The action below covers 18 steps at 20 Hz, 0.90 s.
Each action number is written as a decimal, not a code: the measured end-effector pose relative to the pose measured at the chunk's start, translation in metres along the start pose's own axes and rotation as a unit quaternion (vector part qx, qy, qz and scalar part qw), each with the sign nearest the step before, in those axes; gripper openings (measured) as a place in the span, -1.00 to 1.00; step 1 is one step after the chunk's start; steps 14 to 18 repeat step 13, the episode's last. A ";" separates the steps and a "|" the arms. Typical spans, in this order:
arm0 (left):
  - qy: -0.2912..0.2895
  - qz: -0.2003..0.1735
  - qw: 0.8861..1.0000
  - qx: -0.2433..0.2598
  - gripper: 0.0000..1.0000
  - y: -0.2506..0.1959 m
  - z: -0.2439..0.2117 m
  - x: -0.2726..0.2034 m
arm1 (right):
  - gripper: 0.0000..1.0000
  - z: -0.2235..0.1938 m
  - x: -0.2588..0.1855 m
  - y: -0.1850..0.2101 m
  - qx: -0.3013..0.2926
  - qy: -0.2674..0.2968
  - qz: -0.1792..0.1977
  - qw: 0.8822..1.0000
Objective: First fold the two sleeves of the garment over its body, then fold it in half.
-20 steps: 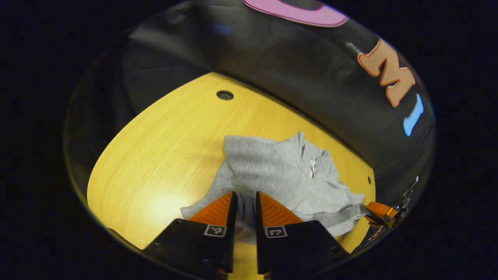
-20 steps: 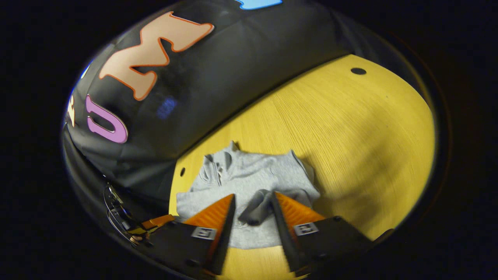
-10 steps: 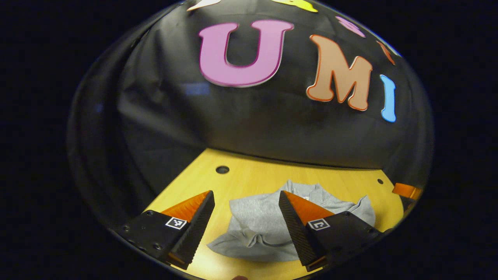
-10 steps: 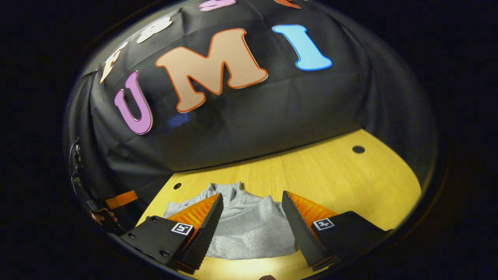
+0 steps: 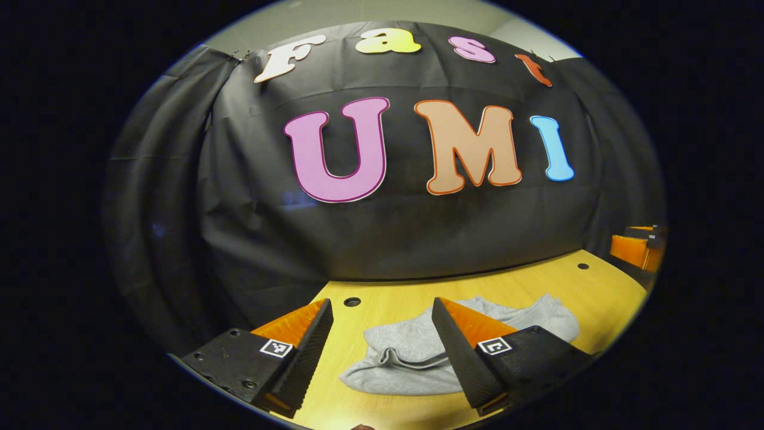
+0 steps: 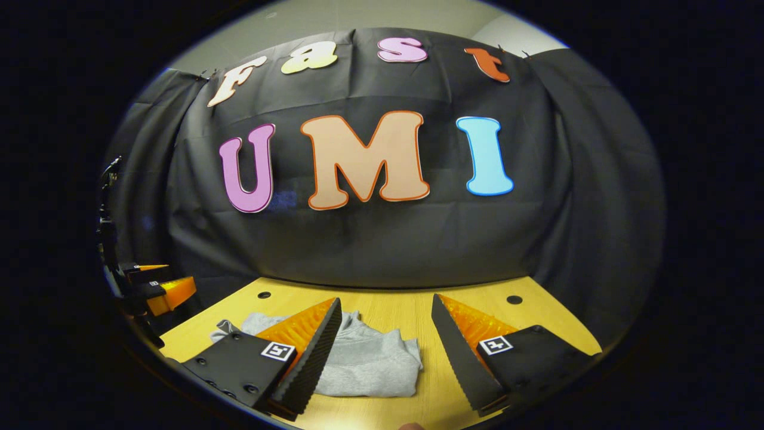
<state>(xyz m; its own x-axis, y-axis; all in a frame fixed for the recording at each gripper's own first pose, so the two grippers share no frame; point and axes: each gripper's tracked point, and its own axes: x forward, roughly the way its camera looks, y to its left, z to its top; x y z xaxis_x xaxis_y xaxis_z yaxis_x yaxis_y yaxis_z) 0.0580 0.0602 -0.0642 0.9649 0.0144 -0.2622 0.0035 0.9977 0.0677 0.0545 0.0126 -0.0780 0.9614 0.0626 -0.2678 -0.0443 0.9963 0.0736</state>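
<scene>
The grey garment [image 5: 406,358] lies folded into a compact bundle on the yellow wooden table [image 5: 537,286]. In the left gripper view my left gripper [image 5: 382,307] is open above the near side of the table, with the garment seen low between its fingers and nothing held. In the right gripper view the garment [image 6: 370,358] lies between and left of my right gripper [image 6: 387,304], which is open and holds nothing. The right gripper [image 5: 638,248] shows at the far right edge of the left gripper view. The left gripper [image 6: 158,286] shows at the left edge of the right gripper view.
Small round holes [image 5: 352,301] [image 6: 514,299] sit in the table near its back edge. The black cloth wall [image 6: 382,239] rises right behind the table. Bare wood lies to the right of the garment in the right gripper view.
One second ago the left gripper was shut on the garment low over the table. Both grippers are now open, have let go, and have lifted and tilted up to face the wall.
</scene>
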 end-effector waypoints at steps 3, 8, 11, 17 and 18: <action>0.009 -0.002 1.000 -0.009 0.93 -0.005 -0.002 -0.006 | 0.92 0.005 -0.015 0.003 -0.041 -0.022 0.002 0.999; -0.014 0.003 1.000 -0.004 0.93 -0.001 0.017 -0.008 | 0.90 0.016 -0.017 0.021 -0.026 -0.038 0.019 0.999; -0.025 0.002 1.000 0.007 0.93 0.004 0.027 -0.010 | 0.98 0.020 -0.016 0.026 -0.038 -0.052 0.029 0.997; -0.034 0.006 0.999 0.013 0.93 0.010 0.033 -0.011 | 0.96 0.021 -0.013 0.030 -0.050 -0.058 0.033 0.997; -0.034 0.006 0.999 0.013 0.93 0.010 0.033 -0.011 | 0.96 0.021 -0.013 0.030 -0.050 -0.058 0.033 0.997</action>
